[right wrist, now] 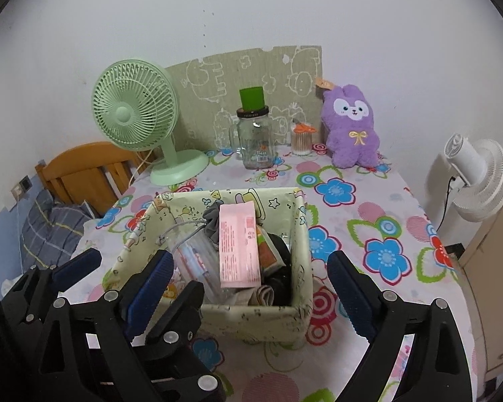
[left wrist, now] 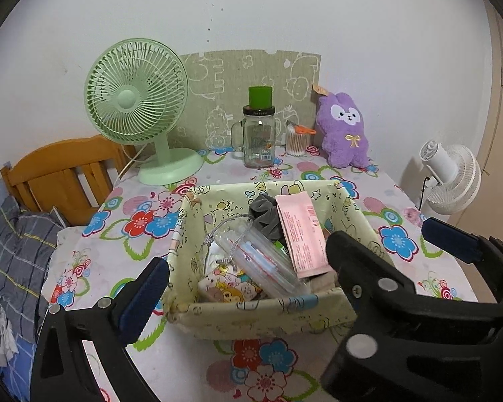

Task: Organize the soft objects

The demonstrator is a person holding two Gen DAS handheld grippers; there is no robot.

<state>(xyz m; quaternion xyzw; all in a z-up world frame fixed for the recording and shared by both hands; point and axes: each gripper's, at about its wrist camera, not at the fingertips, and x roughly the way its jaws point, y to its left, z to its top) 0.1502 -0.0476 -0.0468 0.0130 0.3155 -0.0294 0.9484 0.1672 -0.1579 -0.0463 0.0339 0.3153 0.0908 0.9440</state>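
Observation:
A cream fabric basket [left wrist: 251, 315] [right wrist: 251, 321] printed with cartoons sits on the flowered tablecloth. It holds a pink packet [left wrist: 301, 234], a clear pouch with a grey cord [left wrist: 258, 258], a grey scrunchie [left wrist: 266, 214] and a folded beige cloth [right wrist: 261, 294]. A purple plush rabbit [left wrist: 343, 130] [right wrist: 352, 127] leans upright on the wall at the back right. My left gripper [left wrist: 295, 248] and right gripper [right wrist: 251, 258] hover open side by side just before the basket's near wall. Both are empty. The right gripper's black left finger [left wrist: 358, 268] sits between the left gripper's fingers.
At the back stand a green desk fan [left wrist: 135, 100], a glass jar with a green cap [left wrist: 258, 140] and a cotton-swab tub [left wrist: 296, 140]. A white fan [left wrist: 452, 177] stands off the table's right edge. A wooden headboard [left wrist: 63, 174] and plaid bedding [left wrist: 16, 251] lie left.

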